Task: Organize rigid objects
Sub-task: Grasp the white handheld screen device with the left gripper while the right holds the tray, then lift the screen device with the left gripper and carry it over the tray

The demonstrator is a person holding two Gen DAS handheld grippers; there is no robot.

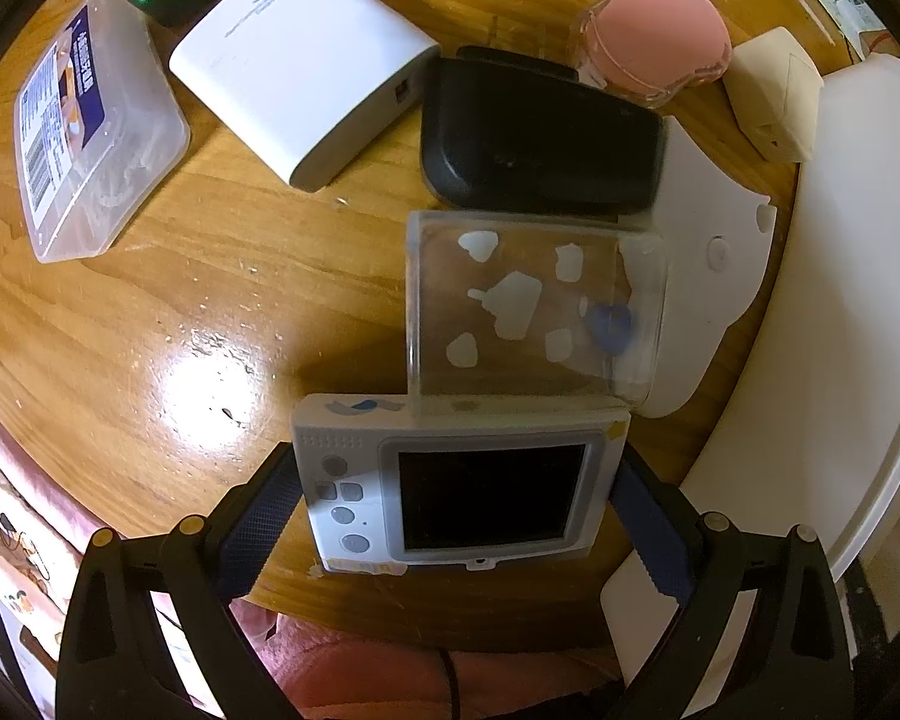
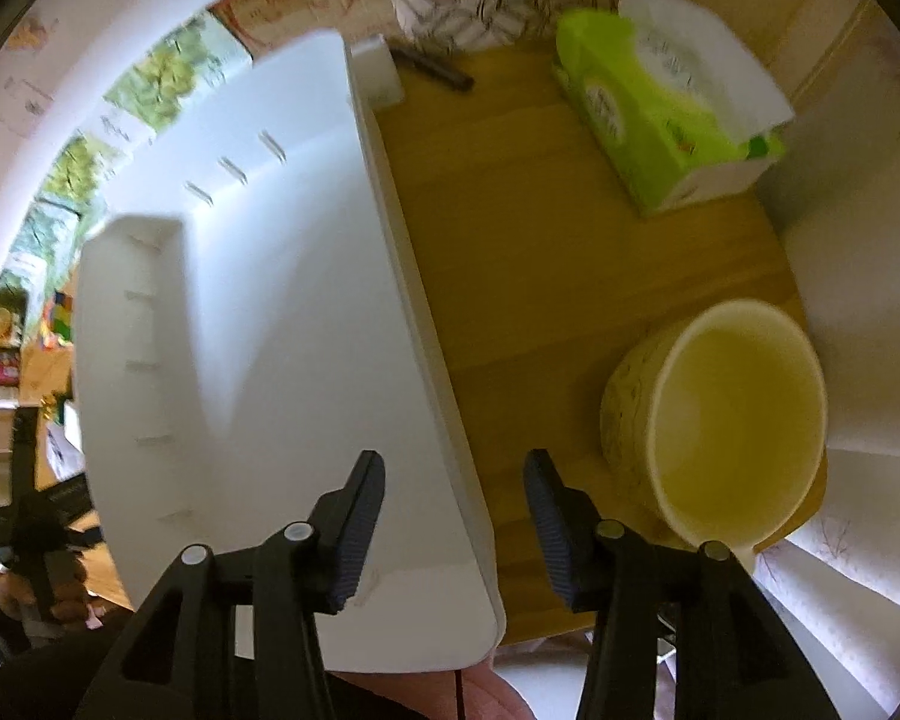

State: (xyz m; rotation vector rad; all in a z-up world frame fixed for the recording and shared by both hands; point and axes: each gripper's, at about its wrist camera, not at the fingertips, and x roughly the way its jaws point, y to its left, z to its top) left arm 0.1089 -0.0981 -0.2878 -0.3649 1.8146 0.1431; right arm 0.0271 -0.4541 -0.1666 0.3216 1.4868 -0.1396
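In the left wrist view my left gripper (image 1: pixel 455 459) holds a small grey digital camera (image 1: pixel 456 492) with a dark screen, one pad against each of its short sides, just above the wooden table's near edge. A clear plastic box (image 1: pixel 534 300) with white shapes leans against the camera's top. In the right wrist view my right gripper (image 2: pixel 455 462) points down and stands open. Its fingers straddle the rim of a large white bin (image 2: pixel 258 300), with nothing gripped between them.
On the table (image 1: pixel 150 312) lie a black case (image 1: pixel 540 138), a white 33W charger (image 1: pixel 306 66), a labelled clear box (image 1: pixel 90 138), a pink sponge pack (image 1: pixel 654 42) and a cream adapter (image 1: pixel 774 96). A cream cup (image 2: pixel 726 420) and green tissue pack (image 2: pixel 666 102) stand right of the bin.
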